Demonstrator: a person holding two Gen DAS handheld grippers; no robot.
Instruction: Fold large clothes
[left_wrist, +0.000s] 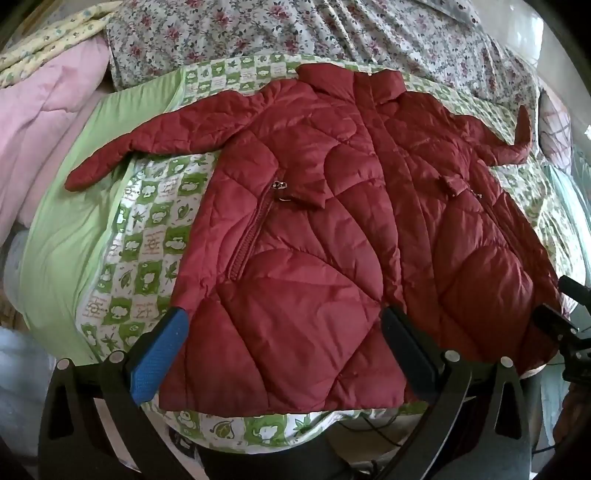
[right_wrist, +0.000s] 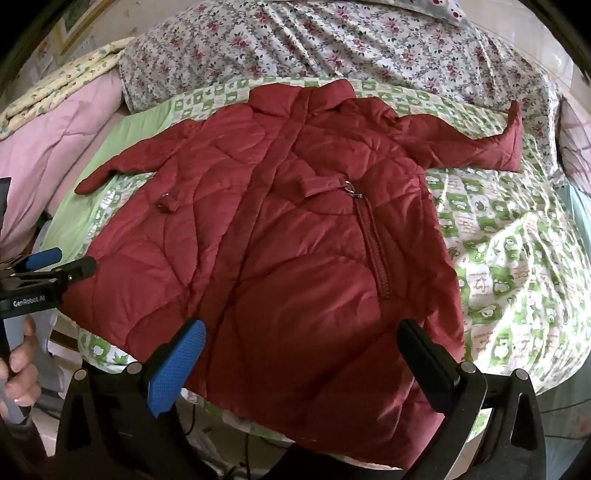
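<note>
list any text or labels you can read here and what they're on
"GenRobot.AI": white lettering on the black body of the left claw, seen from the right wrist view.
Printed characters in the squares of the green checked sheet: too blurred to read.
Red quilted jacket: no text visible.

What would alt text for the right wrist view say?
A dark red quilted jacket lies front up, sleeves spread, on a green-and-white patterned sheet over a bed. The right gripper hangs open above its hem, with the left gripper at the left edge.
</note>
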